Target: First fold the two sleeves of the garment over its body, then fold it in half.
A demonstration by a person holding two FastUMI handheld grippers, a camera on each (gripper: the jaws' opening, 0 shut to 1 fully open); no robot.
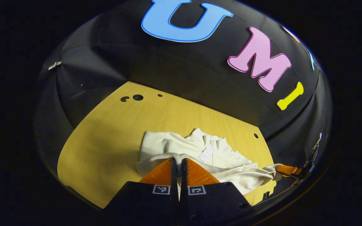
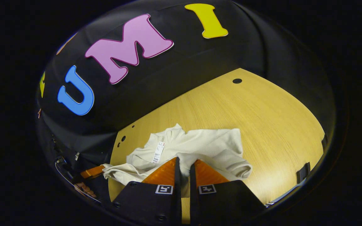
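Left gripper view: soft, rumpled cream garment on wood-grain table.

A light wooden table with fine straight grain stands in the booth. In the left gripper view small round holes sit toward eleven o'clock and another at three o'clock; in the right gripper view one hole lies at one o'clock. Black cloth hangs creased behind the table as the wall. Light falls brightly on the tabletop, while the surroundings stay dim.
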